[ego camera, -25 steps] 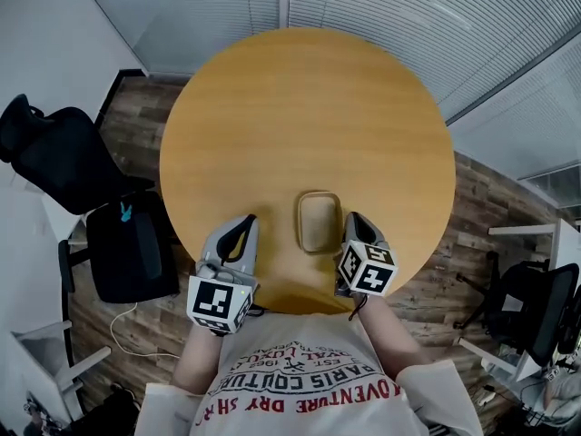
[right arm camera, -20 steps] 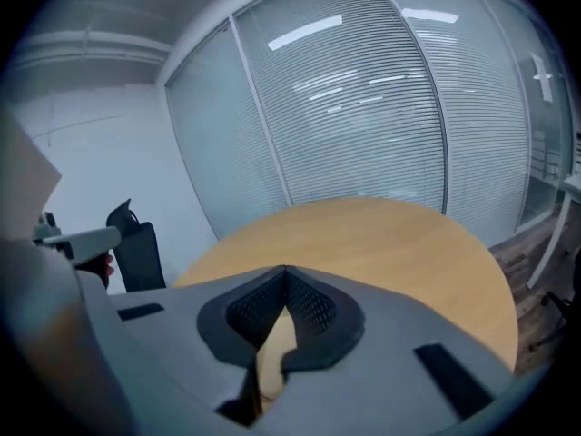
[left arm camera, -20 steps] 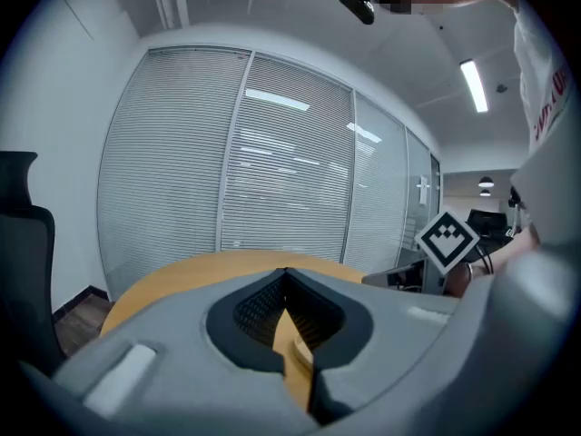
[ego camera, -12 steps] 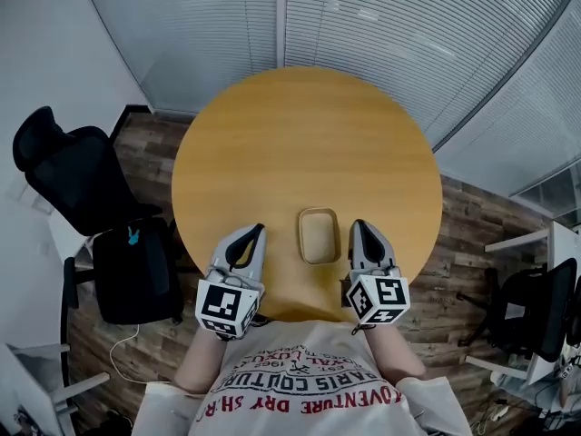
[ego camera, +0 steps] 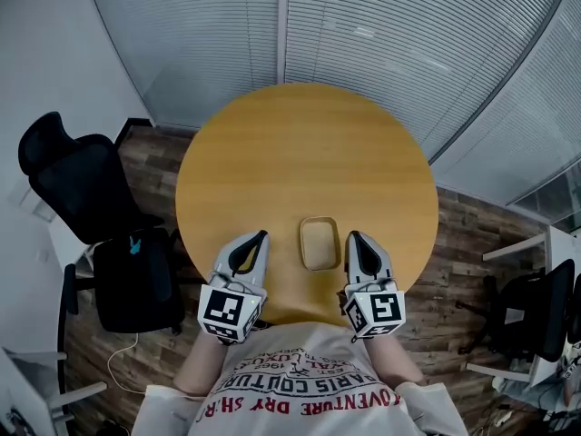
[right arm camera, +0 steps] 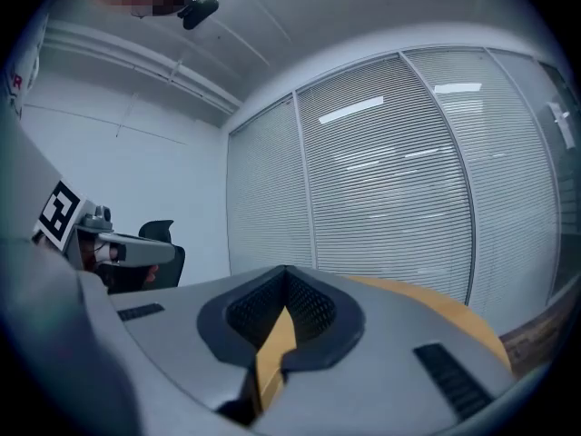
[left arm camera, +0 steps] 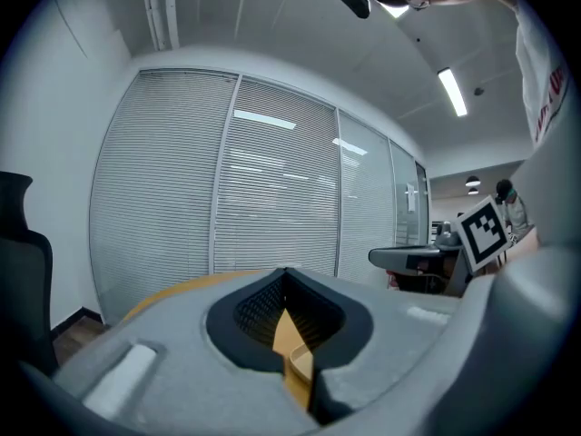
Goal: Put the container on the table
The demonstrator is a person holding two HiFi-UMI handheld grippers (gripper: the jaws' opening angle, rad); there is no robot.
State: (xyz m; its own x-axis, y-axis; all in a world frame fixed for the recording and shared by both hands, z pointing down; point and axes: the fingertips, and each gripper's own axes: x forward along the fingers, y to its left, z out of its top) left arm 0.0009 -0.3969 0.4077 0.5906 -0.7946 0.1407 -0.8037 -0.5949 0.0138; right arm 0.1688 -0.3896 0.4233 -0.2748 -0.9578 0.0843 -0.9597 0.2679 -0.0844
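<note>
- Sitting flat on the round table [ego camera: 300, 153], the container [ego camera: 320, 242] is close to the near rim, long side pointing away from the person.
- It is a shallow tan tray with rounded corners, open side up, nothing visible inside.
- The left gripper [ego camera: 260, 237] is just left of it and the right gripper [ego camera: 352, 237] just right. Both are clear of its walls, with a strip of tabletop showing on each side.
- Left tongs: tips pinched together, nothing between them. Through the gap behind the tips its own view shows only tabletop and a bit of container rim.
- Right tongs: tips also closed on nothing, with only wood visible through the gap.
- Both grippers point roughly level, away from the person's shirt [ego camera: 309, 380], their bodies overhanging the near table edge.
- Bare wood runs from the container's far end out to the far rim and to both side rims.
- Off the table: the black chair [ego camera: 77, 184] is near the left rim, and a second chair [ego camera: 536, 312] is well apart on the right.
- The blinds [ego camera: 363, 34] curve behind the far rim, with wood floor [ego camera: 463, 234] between them and the table.
</note>
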